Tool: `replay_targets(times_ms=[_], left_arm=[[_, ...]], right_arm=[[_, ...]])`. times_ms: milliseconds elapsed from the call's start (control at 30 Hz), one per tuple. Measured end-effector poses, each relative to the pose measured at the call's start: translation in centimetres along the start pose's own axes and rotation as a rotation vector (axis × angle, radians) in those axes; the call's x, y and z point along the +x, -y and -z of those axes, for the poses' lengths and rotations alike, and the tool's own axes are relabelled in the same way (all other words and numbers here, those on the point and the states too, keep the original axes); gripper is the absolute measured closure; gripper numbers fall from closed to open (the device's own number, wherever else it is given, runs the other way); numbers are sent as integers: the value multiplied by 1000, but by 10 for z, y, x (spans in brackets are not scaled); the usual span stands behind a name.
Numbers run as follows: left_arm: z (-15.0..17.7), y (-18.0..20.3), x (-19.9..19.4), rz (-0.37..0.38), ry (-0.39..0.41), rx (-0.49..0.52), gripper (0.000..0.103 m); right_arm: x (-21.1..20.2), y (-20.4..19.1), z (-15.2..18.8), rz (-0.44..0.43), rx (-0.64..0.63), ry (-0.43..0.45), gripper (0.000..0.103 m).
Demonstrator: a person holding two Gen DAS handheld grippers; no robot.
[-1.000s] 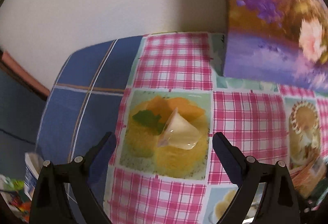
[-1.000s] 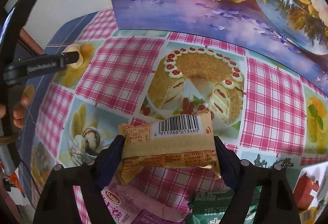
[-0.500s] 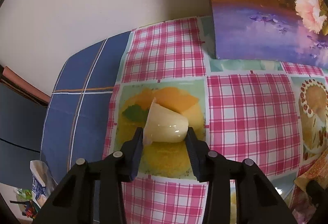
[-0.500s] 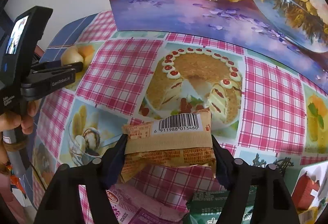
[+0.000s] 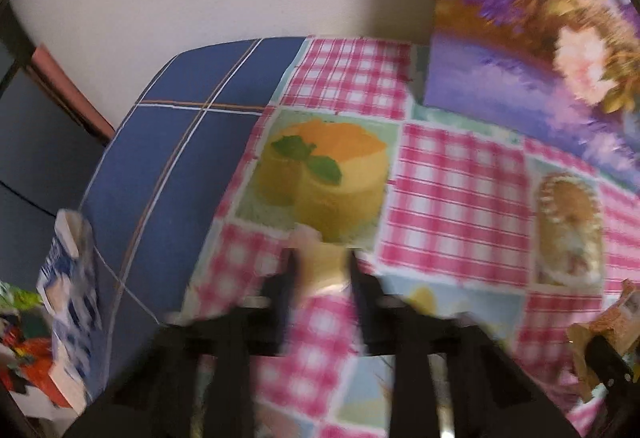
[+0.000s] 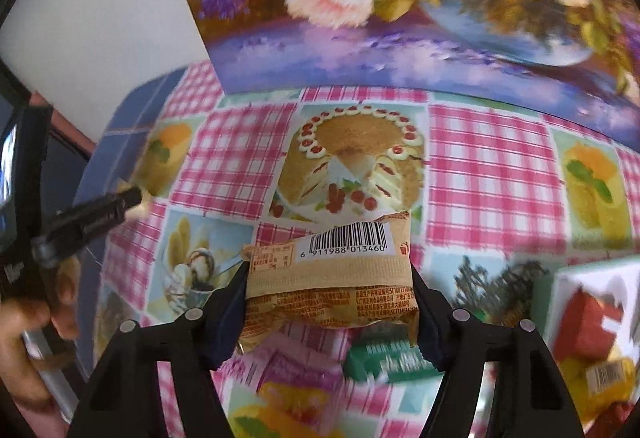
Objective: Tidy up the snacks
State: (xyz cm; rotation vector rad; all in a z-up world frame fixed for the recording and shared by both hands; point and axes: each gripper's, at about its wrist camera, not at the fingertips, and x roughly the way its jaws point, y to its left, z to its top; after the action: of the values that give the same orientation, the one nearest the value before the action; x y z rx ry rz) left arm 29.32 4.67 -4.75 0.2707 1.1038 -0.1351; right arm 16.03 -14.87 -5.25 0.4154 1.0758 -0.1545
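My left gripper (image 5: 320, 270) is shut on a small pale yellow jelly cup (image 5: 322, 262) and holds it above the checked tablecloth (image 5: 460, 197); the view is blurred by motion. In the right wrist view the left gripper (image 6: 132, 199) shows at the far left with the cup at its tip. My right gripper (image 6: 330, 302) is shut on a tan snack packet with a barcode (image 6: 332, 278), held above the cloth. The packet's edge also shows in the left wrist view (image 5: 608, 322).
A flower painting (image 6: 400, 17) stands along the back of the table. Below my right gripper lie a pink packet (image 6: 296, 386), a green packet (image 6: 384, 358) and a white box with red print (image 6: 592, 318). A blue-and-white bag (image 5: 68, 302) stands off the table's left edge.
My left gripper closed on the jelly cup, lifted it and pulled it back toward me. My right gripper, still holding the packet, has risen and shifted a little.
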Motion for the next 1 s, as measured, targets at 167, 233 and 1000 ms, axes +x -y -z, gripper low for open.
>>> replay_targets(times_ms=[167,233,1000], left_arm=[[8,2,-28,54,25,-27,91],[7,1,-37,46,29,-13,91],[26,14,15,216,-117,30,47]], right_arm=[[-30,10,12,13,24,35,30],[-37,15,14,14,39,35,30],[-23,26,13,40,47,30,30]])
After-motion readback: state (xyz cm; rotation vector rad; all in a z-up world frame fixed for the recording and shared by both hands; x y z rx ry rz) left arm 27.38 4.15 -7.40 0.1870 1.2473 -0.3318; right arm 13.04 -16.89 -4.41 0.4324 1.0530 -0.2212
